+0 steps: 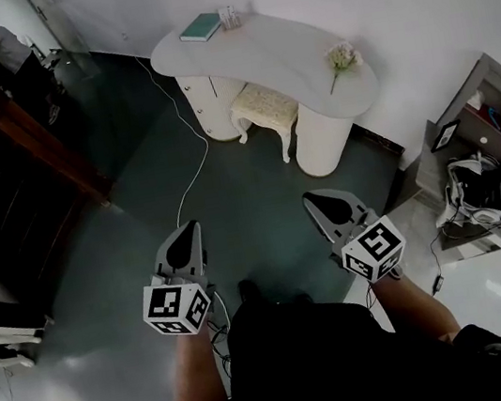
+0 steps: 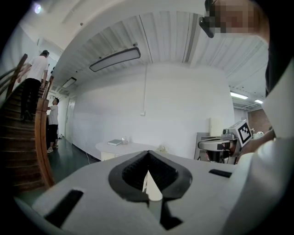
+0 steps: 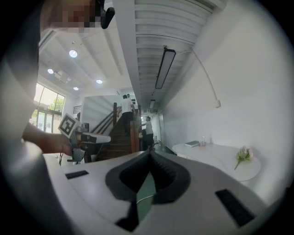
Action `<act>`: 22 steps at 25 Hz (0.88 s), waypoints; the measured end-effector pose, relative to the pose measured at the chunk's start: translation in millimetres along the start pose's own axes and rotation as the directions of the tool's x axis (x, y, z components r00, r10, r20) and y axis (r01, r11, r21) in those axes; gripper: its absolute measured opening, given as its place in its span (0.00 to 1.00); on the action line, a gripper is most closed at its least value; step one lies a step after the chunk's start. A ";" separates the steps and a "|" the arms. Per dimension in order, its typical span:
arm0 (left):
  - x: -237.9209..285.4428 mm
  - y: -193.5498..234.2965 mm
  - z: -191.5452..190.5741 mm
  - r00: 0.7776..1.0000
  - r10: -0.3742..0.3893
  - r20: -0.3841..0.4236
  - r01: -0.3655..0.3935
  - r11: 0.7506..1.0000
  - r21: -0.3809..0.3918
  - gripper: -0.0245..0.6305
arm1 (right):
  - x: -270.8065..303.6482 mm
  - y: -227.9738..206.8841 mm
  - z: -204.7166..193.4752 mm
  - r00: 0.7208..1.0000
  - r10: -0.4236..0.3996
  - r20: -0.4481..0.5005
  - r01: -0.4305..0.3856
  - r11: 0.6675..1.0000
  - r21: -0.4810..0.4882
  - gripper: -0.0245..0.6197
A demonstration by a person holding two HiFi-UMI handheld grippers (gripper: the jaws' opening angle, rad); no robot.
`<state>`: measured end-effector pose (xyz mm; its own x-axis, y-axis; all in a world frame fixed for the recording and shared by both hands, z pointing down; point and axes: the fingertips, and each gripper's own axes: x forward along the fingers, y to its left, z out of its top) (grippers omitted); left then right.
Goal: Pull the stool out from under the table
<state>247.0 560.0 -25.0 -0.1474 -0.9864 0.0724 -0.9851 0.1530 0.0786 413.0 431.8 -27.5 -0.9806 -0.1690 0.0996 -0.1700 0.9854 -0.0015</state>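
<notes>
A cream stool [image 1: 265,108] with carved white legs stands tucked under the curved white table [image 1: 302,53], seen ahead in the head view. My left gripper [image 1: 186,226] and right gripper [image 1: 314,199] hang side by side well short of the stool, over the dark floor. Both are shut with nothing between the jaws. In the left gripper view the table [image 2: 124,148] shows far off past the shut left gripper [image 2: 148,153]. The right gripper view shows the table [image 3: 220,158] at the right, beyond the shut right gripper [image 3: 149,153].
On the table lie a teal book [image 1: 201,27], a small jar [image 1: 228,17] and a flower sprig [image 1: 339,60]. A white cable [image 1: 187,148] runs across the floor. A wooden staircase [image 1: 29,127] with people rises at the left. A shelf unit [image 1: 487,165] stands at the right.
</notes>
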 end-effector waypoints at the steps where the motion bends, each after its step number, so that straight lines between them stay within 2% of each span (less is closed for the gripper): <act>1: 3.2 1.8 -0.3 1.000 -0.011 0.001 0.011 1.000 0.010 0.05 | 5.0 -1.5 -1.1 1.000 0.004 -0.005 -0.004 1.000 -0.001 0.05; 5: 20.5 23.4 4.0 0.998 -0.066 0.009 0.065 0.996 0.057 0.05 | 38.3 -7.9 0.9 1.000 0.002 -0.014 -0.002 1.000 -0.013 0.05; 10: 49.0 79.3 18.9 0.985 -0.169 0.040 0.170 0.985 -0.027 0.05 | 104.4 -16.1 2.7 0.999 -0.008 -0.040 0.008 1.000 -0.017 0.05; 13: 68.0 126.8 22.7 0.990 -0.141 0.006 0.141 0.990 0.022 0.05 | 154.1 -21.5 10.7 0.999 -0.027 -0.041 0.027 1.000 -0.016 0.05; 15: 79.4 156.2 27.5 0.991 -0.135 0.010 0.135 0.991 0.021 0.05 | 189.9 -22.4 17.7 0.999 -0.034 -0.038 0.033 0.999 -0.008 0.05; 22: 106.5 216.9 28.6 0.976 -0.212 0.041 0.211 0.977 0.014 0.05 | 280.2 -8.5 24.4 0.997 -0.030 -0.068 0.030 1.000 0.002 0.05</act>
<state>15.1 486.4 -28.7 0.0611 -0.9980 0.0133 -0.9951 -0.0599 0.0785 137.3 375.7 -23.8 -0.9660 -0.1970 0.1674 -0.2000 0.9798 -0.0007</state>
